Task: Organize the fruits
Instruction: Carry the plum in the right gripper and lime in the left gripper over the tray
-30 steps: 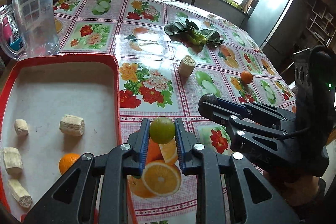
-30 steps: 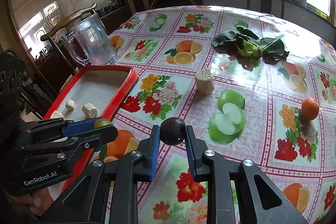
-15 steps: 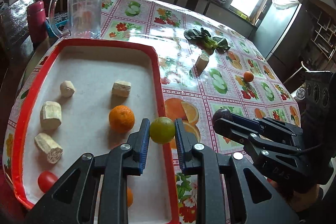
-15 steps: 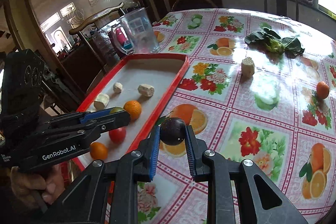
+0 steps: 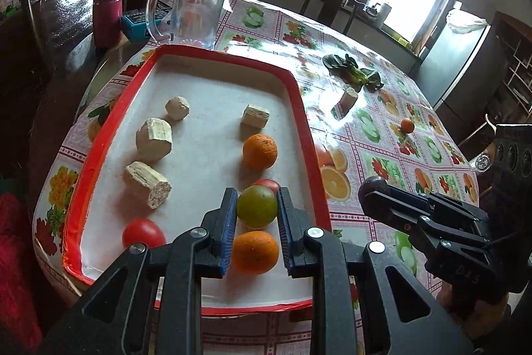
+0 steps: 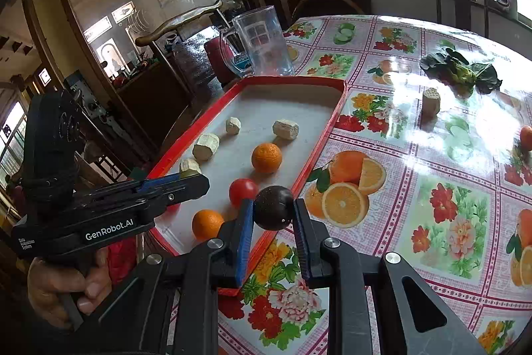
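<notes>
My left gripper (image 5: pixel 256 207) is shut on a green lime (image 5: pixel 256 206) and holds it above the near part of the red-rimmed tray (image 5: pixel 301 108). My right gripper (image 6: pixel 273 208) is shut on a dark plum (image 6: pixel 273 207) over the tray's right rim (image 6: pixel 309 168); it also shows in the left wrist view (image 5: pixel 374 192). In the tray lie two oranges (image 5: pixel 259 151) (image 5: pixel 254 252), two red tomatoes (image 5: pixel 143 232) (image 5: pixel 267 183) and several pale root chunks (image 5: pixel 153 139). A small orange (image 5: pixel 407 125) lies far right on the table.
A glass jug (image 5: pixel 196 12), a red flask (image 5: pixel 107 14) and a blue box (image 5: pixel 138 25) stand behind the tray. A leafy green (image 5: pixel 355 74) and one root chunk (image 5: pixel 348 97) lie on the flowered tablecloth. Chairs stand around the table.
Both grippers have pulled back and left with their fruits; the lime has moved from over the tablecloth to over the tray, and the plum has come to the tray's right rim.
</notes>
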Demonstrator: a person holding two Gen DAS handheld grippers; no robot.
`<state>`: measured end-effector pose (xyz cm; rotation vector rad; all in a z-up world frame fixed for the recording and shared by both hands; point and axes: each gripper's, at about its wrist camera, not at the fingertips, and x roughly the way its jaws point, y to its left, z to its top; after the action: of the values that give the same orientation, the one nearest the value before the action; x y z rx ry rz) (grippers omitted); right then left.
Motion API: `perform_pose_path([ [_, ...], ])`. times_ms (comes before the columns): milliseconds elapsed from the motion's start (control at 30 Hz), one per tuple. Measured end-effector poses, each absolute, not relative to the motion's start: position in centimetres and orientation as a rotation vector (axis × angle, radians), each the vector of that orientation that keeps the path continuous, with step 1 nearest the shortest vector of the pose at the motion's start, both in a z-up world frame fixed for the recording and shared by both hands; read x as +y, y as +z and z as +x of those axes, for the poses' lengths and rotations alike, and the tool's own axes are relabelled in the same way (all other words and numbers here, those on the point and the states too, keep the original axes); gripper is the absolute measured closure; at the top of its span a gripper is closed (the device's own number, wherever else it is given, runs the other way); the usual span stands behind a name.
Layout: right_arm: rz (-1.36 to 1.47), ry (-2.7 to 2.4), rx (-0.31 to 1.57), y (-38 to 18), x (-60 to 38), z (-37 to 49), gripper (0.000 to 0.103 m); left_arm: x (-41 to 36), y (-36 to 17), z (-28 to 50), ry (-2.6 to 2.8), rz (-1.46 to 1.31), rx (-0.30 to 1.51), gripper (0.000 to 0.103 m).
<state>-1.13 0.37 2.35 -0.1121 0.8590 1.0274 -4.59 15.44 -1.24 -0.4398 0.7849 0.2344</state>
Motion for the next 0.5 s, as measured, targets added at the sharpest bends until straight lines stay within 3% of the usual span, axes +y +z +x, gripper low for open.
perform_pose_path([
  [500, -0.159, 1.047, 0.885, 1.3, 3.3, -1.8, 0.079, 17.4, -2.6, -5.6, 0.267, -0.460, 0.796, 0.082],
])
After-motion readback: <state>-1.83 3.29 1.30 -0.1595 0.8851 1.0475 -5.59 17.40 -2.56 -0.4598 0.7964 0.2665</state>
